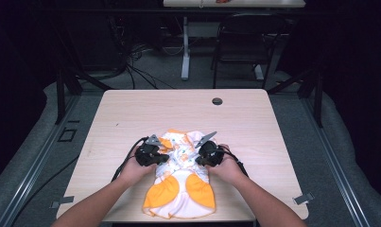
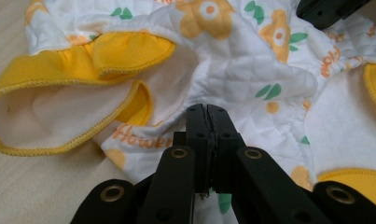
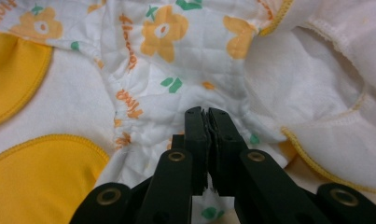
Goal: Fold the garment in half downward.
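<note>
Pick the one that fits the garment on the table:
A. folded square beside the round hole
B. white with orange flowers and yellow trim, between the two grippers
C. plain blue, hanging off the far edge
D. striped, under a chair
B: the garment is white with orange flowers and yellow trim, flanked by the left gripper and right gripper.

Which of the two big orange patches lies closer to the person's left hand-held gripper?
The left orange patch, below the left hand-held gripper; its twin lies toward the right one.

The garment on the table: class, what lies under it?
The garment lies flat on the wooden table; bare tabletop shows around it. Whatever might lie beneath the cloth is covered.
</note>
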A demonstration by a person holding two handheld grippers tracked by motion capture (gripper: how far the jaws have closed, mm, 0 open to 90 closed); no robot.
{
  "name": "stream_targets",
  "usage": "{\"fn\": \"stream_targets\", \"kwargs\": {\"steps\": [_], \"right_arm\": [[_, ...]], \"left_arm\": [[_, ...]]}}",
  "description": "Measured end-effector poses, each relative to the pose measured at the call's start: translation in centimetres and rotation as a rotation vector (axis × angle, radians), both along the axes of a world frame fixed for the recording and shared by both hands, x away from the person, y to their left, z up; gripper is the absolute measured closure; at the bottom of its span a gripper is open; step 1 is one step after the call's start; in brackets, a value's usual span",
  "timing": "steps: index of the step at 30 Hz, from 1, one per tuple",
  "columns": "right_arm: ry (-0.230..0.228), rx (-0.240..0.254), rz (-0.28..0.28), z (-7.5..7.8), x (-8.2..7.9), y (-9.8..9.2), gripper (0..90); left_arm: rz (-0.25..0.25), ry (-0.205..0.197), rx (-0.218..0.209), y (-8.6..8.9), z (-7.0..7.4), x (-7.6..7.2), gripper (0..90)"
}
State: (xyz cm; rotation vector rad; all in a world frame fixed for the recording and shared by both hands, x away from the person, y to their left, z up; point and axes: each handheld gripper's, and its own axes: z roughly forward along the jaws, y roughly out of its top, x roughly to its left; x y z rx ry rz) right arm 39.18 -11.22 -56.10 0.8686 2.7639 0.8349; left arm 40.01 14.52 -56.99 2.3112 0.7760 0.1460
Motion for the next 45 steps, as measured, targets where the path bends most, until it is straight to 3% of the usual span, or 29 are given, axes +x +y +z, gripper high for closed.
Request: {"fn": "stream_targets", "kwargs": {"steps": [2, 5, 11, 14, 18, 21, 23, 26, 29, 32, 45], "right_arm": [[-0.001, -0.021, 0.024, 0.6, -0.1, 0.1, 85.2], [-0.046, 0.01, 0.017, 2.4, 0.7, 0.1, 84.9], [-0.082, 0.028, -0.083, 3.8, 4.6, -0.1, 79.7], [-0.087, 0.048, -0.137, 3.7, 6.3, -0.3, 73.9], [-0.085, 0.058, -0.189, 3.1, 7.8, -0.4, 69.4], [-0.053, 0.053, -0.195, 2.5, 8.6, -0.3, 66.7], [-0.041, 0.021, -0.204, 2.2, 9.1, -0.3, 65.5], [-0.022, 0.007, -0.219, 1.7, 9.5, -0.3, 62.0], [-0.017, 0.024, -0.255, 0.9, 9.7, -0.2, 58.8], [-0.003, -0.004, -0.245, 0.8, 10.0, -0.2, 57.8], [0.037, 0.072, -0.245, 0.6, 10.2, -0.3, 56.2]], "left_arm": [[-0.006, -0.021, 0.0, 0.0, 0.8, 0.1, 87.3], [0.007, -0.047, -0.024, 0.1, 2.3, 1.1, 87.1], [0.078, -0.096, -0.045, -0.2, 4.2, 4.2, 83.7], [0.129, -0.106, -0.054, -0.2, 3.9, 5.9, 76.7], [0.144, -0.105, -0.03, -0.2, 3.0, 7.2, 71.8], [0.157, -0.101, -0.037, -0.2, 2.3, 7.9, 66.9], [0.165, -0.085, -0.043, 0.0, 1.8, 8.2, 64.7], [0.189, -0.066, -0.022, 0.1, 1.2, 8.6, 61.8], [0.199, -0.052, -0.013, 0.2, 0.8, 8.8, 56.8], [0.195, -0.043, -0.02, 0.1, 0.6, 8.9, 55.7], [0.194, -0.023, -0.004, -0.3, -0.2, 9.0, 60.3]]}}
